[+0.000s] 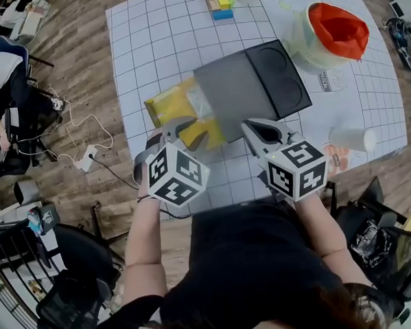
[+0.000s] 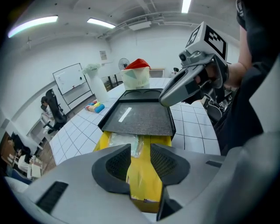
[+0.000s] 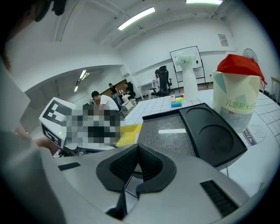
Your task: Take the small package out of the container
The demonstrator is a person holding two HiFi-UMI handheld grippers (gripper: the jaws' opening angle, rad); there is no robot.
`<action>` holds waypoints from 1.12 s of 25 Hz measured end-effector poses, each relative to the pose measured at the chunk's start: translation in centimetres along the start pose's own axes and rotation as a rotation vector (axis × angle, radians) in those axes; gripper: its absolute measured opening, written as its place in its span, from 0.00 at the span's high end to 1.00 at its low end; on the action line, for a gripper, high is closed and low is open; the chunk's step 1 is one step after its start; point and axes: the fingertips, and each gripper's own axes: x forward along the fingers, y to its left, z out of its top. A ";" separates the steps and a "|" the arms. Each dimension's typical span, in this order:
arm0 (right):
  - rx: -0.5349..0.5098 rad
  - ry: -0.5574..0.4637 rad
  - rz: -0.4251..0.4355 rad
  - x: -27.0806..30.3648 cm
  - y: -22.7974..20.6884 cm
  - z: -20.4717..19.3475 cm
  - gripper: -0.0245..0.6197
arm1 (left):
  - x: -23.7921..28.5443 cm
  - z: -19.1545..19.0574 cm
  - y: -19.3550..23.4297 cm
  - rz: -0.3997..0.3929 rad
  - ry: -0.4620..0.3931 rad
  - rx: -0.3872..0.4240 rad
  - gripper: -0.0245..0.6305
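A flat yellow package (image 1: 178, 107) lies on the white grid mat, its right part tucked under the left edge of the black tray-like container (image 1: 256, 82). My left gripper (image 1: 186, 129) is shut on the package's near end. In the left gripper view the yellow package (image 2: 142, 179) runs between the jaws toward the tray (image 2: 140, 116), with clear plastic showing on top of it. My right gripper (image 1: 253, 130) hovers at the tray's near edge, shut with nothing in it. The right gripper view shows the right gripper (image 3: 136, 162), the tray (image 3: 192, 131) and the package (image 3: 129, 133) beyond it.
A white bucket with a red bag (image 1: 329, 33) stands behind the tray at the right. Coloured blocks (image 1: 219, 3) sit at the far edge. A white cup (image 1: 352, 139) lies on its side at the right. Office chairs and cables surround the table.
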 end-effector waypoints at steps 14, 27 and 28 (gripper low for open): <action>0.066 0.005 -0.058 0.9 -1.7 -0.1 0.94 | 5.2 -0.9 -0.1 -0.104 0.135 0.233 0.74; 0.124 -0.008 -0.079 0.4 -2.8 -1.3 0.94 | 7.7 -2.0 -0.3 -0.122 0.222 0.296 0.76; 0.126 -0.009 -0.081 0.4 -2.9 -1.4 0.94 | 7.8 -2.1 -0.3 -0.122 0.226 0.296 0.77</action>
